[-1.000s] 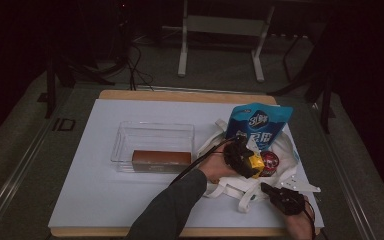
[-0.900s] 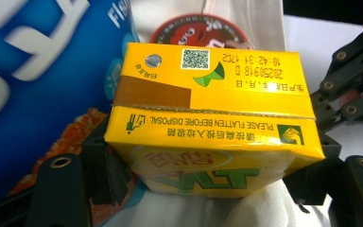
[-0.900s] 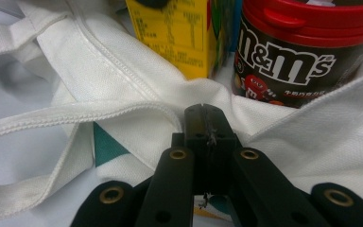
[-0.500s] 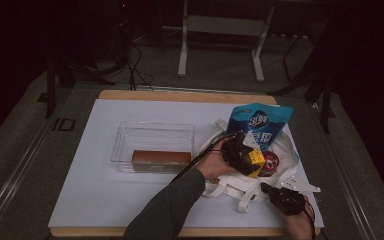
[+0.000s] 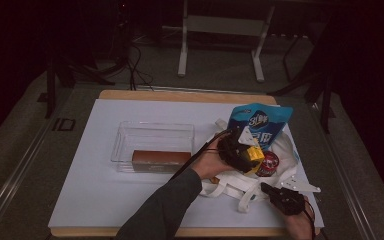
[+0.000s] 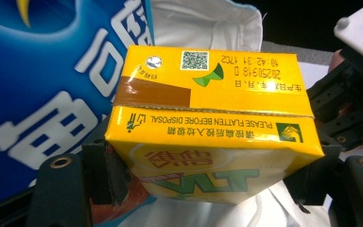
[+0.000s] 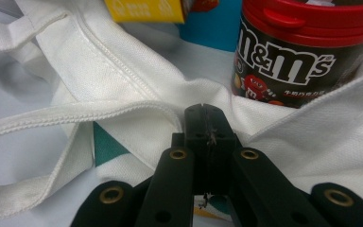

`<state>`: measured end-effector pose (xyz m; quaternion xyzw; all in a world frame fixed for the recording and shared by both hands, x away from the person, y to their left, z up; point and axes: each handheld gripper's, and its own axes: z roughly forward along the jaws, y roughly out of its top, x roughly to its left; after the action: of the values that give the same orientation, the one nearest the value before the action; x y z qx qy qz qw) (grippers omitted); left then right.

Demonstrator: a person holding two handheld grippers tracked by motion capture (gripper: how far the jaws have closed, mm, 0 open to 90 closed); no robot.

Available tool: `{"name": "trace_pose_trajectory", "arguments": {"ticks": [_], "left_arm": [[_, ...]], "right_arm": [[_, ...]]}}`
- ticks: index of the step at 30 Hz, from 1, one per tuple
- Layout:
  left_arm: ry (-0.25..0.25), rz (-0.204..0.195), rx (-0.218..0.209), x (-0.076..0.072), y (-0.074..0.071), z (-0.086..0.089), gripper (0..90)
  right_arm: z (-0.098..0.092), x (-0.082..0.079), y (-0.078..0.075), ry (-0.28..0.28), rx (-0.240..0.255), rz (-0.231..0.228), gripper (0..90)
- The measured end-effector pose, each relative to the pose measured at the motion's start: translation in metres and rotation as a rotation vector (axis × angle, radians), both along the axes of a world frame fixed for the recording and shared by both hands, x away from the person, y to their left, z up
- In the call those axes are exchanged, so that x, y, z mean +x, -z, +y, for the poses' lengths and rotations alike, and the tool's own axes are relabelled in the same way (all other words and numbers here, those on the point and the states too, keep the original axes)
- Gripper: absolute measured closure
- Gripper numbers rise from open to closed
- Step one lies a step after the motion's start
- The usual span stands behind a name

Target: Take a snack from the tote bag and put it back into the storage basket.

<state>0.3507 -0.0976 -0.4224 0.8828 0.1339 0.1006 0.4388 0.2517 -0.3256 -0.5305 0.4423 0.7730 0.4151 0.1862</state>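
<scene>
The yellow drink carton (image 6: 212, 127) is sitting between the fingers of the left gripper (image 5: 244, 150), which are holding its two sides above the white cloth bag (image 5: 230, 187). The left forearm is reaching toward 1 o'clock. The right gripper (image 5: 272, 192), at 5 o'clock from the carton, is pinching the bag's cloth with closed fingers. The clear tray (image 5: 152, 134) is holding a brown box (image 5: 160, 160).

Both tools are matte black. The left gripper (image 5: 245, 150) carries a grey three-cornered plate on top and trails a thin black cable along a dark grey-green sleeve (image 5: 160, 210). The right gripper (image 7: 203, 118) has narrow black jaws on hinged links, each pinned with brass-coloured ringed rivets, and bears a similar pale plate studded with small screws.
</scene>
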Motion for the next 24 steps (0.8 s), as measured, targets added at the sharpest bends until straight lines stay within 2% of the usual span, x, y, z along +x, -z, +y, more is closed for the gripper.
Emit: {"name": "trace_pose_trajectory", "arguments": {"ticks": [8,24], "left_arm": [[-0.017,-0.015,-0.026,-0.004,-0.012,0.01,28.9],[-0.064,-0.028,-0.051,-0.011,-0.032,0.038,28.8]], "right_arm": [[0.0,0.0,0.0,0.0,0.0,-0.001,90.0],[0.0,0.0,0.0,0.002,0.002,-0.001,90.0]]}}
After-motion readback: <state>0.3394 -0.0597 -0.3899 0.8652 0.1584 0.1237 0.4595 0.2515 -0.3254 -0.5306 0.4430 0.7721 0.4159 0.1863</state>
